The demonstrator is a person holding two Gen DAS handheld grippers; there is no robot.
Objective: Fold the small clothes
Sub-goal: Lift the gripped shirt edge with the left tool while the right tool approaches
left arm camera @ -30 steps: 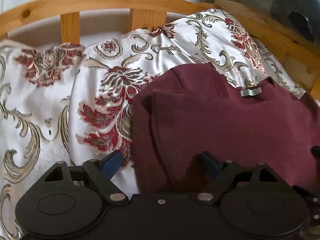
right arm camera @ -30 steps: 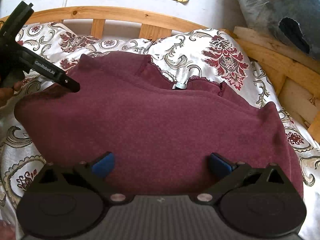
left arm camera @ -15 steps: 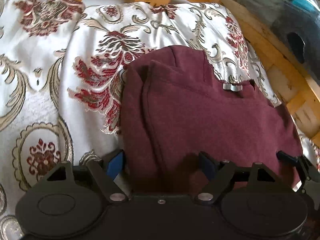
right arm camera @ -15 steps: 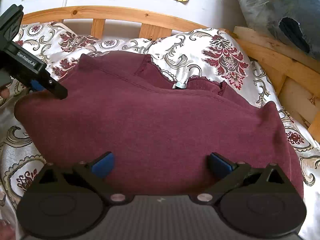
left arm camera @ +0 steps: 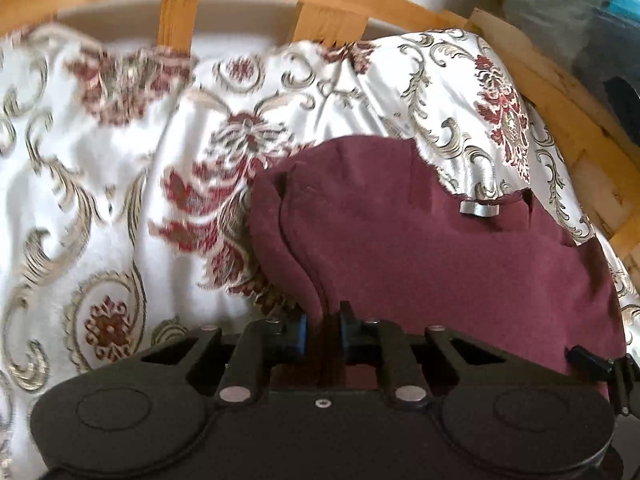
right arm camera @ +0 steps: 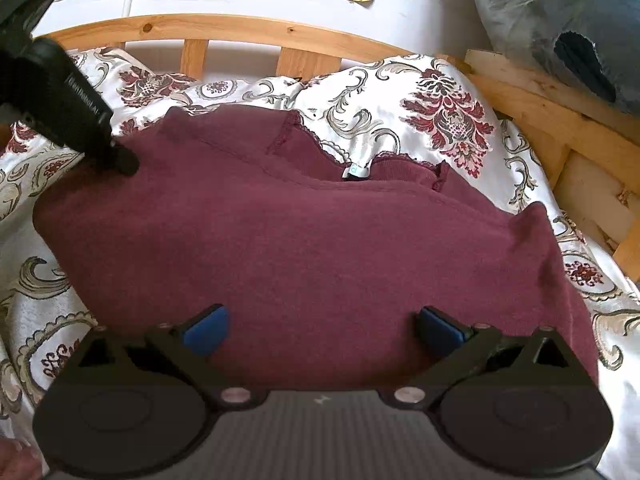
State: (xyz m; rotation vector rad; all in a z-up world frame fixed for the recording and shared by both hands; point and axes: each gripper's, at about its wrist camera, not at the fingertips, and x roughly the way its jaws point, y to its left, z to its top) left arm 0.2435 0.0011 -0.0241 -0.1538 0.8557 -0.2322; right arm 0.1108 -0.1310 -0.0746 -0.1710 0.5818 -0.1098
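Note:
A maroon knit top (right arm camera: 300, 240) lies spread on the patterned bedspread (right arm camera: 400, 120), its neck label (right arm camera: 357, 171) at the far edge. In the left wrist view the top (left arm camera: 440, 260) has its left side folded double. My left gripper (left arm camera: 323, 320) is closing its jaws, and the blue pads pinch that folded left edge between them. From the right wrist view the left gripper (right arm camera: 120, 160) meets the top's far left corner. My right gripper (right arm camera: 320, 320) hangs open over the top's near edge, fabric below its fingers but not gripped.
A curved wooden bed rail (right arm camera: 240, 30) with slats runs along the back. Raw wooden boards (right arm camera: 560, 120) edge the right side, with a plastic-wrapped bundle (right arm camera: 560, 20) above them. Bare bedspread (left arm camera: 100, 200) stretches to the left of the top.
The left gripper's jaws went from wide apart to pinched on the top's folded left edge, and the gripper rose a little. The right gripper has stayed still and open.

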